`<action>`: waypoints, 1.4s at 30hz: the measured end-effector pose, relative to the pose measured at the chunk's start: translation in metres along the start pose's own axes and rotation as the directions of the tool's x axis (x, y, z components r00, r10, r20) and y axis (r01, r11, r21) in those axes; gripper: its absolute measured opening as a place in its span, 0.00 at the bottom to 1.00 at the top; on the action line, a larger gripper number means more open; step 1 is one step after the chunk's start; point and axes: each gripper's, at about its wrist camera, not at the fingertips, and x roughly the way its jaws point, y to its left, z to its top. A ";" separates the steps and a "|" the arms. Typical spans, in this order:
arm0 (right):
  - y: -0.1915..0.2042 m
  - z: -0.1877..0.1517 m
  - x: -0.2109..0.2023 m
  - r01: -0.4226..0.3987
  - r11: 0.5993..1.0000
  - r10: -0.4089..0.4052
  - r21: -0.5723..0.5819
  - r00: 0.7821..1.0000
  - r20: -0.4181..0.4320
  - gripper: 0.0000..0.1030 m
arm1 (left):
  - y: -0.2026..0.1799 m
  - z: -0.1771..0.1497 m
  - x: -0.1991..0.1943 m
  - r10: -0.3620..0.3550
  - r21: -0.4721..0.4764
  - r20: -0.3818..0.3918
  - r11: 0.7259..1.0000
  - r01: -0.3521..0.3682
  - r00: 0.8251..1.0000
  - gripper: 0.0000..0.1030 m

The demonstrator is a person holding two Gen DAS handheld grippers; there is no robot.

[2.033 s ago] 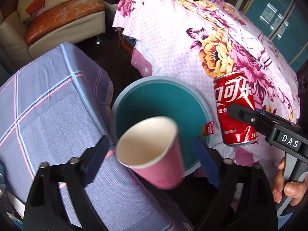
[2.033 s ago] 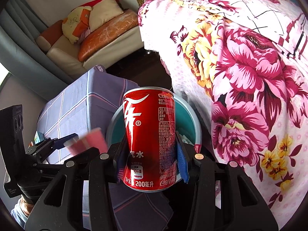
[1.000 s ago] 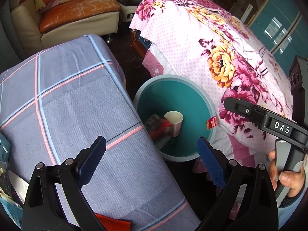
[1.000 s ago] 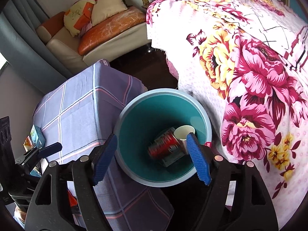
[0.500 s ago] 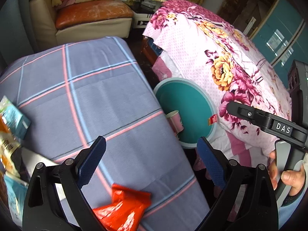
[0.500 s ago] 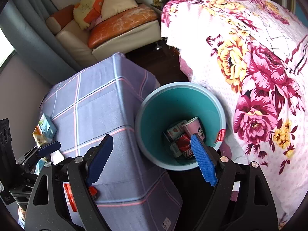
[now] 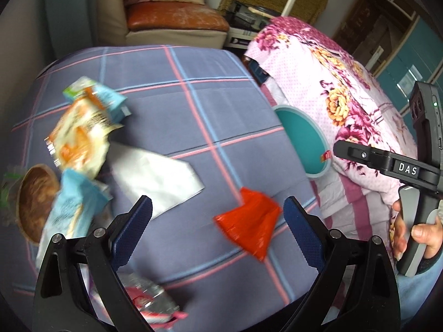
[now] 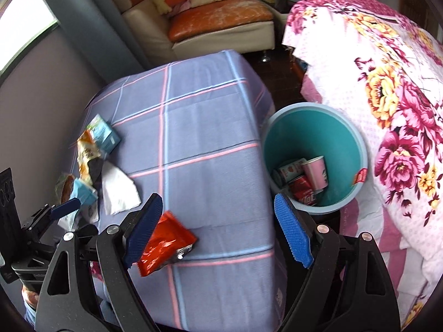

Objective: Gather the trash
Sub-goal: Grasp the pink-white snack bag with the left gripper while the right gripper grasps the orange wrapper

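Since both swung off the bin [image 8: 360, 149] | left hand-held gripper [image 7: 217, 233] released | right hand-held gripper [image 8: 218, 229] released

Orange snack bag [image 7: 79, 135] motion-blurred, crumpled plastic bottle [image 7: 151, 303] behind fingers [image 7: 130, 231]

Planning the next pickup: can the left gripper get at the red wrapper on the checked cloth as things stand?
Probably yes. The left gripper is open and empty, and the red wrapper lies flat on the checked cloth right ahead of its fingers, with nothing on top of it or in between.
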 end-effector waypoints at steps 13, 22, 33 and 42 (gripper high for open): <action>0.042 -0.041 0.036 -0.022 0.996 0.012 -0.083 0.994 -0.109 0.77 | 0.097 -0.089 -0.034 0.078 -0.186 -0.042 0.979 -0.085 0.996 0.93; 0.048 -0.054 0.045 -0.051 0.994 0.039 -0.094 0.991 -0.129 0.77 | 0.104 -0.127 -0.026 -0.041 -0.370 -0.045 0.929 0.021 0.998 0.93; 0.036 -0.046 0.048 -0.038 0.995 0.027 -0.093 0.992 -0.120 0.77 | 0.068 -0.097 0.018 -0.057 -0.336 -0.031 0.941 0.043 0.998 0.55; 0.056 -0.037 0.089 -0.088 0.986 0.059 -0.145 0.979 -0.195 0.77 | 0.064 -0.090 0.030 -0.026 -0.266 -0.062 0.964 0.008 0.998 0.53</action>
